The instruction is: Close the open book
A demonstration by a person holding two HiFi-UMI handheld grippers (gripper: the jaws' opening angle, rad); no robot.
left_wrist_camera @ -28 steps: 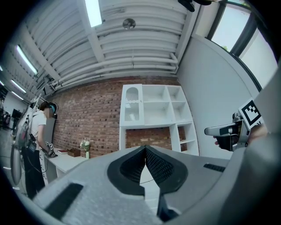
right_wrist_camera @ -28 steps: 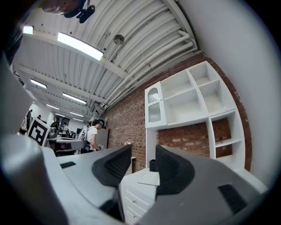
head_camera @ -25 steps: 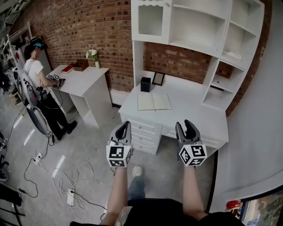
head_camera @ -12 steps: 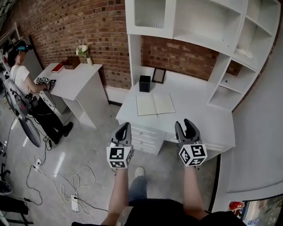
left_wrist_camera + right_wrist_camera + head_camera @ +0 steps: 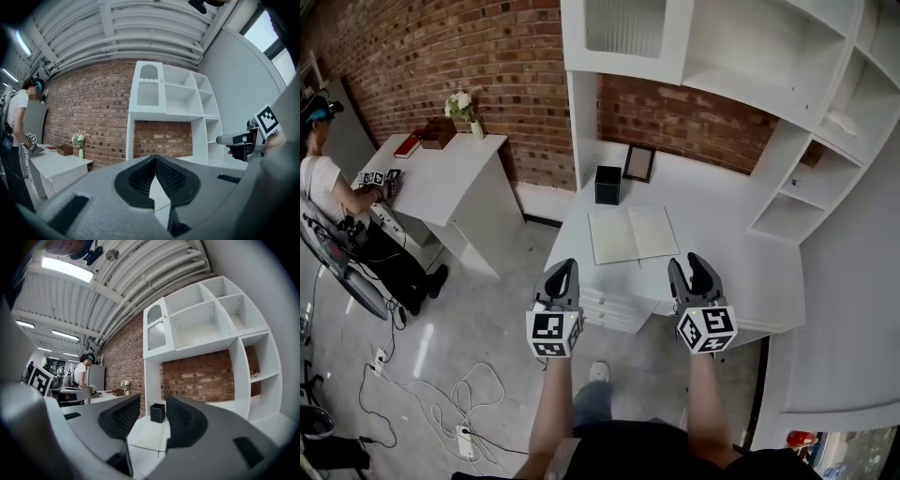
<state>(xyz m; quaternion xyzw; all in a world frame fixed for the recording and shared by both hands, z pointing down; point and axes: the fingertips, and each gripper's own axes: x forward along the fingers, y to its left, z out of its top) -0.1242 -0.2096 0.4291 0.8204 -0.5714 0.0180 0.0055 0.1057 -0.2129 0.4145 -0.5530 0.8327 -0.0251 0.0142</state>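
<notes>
The open book (image 5: 633,235) lies flat with pale blank pages on the white desk (image 5: 722,253), near its front edge. Both grippers are held in the air in front of the desk, short of the book and not touching it. My left gripper (image 5: 562,271) is to the book's lower left, its jaw tips pressed together with nothing between them (image 5: 154,158). My right gripper (image 5: 693,269) is to the lower right, jaws apart and empty (image 5: 153,405). In the right gripper view the book (image 5: 151,433) shows between the jaws, lower down.
A black box (image 5: 607,185) and a small picture frame (image 5: 638,164) stand behind the book. White shelves (image 5: 741,56) rise over the desk against a brick wall. A second white desk (image 5: 450,173) with flowers (image 5: 461,103) stands at the left, a person (image 5: 319,183) beside it. Cables (image 5: 441,394) lie on the floor.
The view has come closer to the desk, so the book sits nearer the grippers. Both grippers keep their places in front of me, their jaws unchanged.
</notes>
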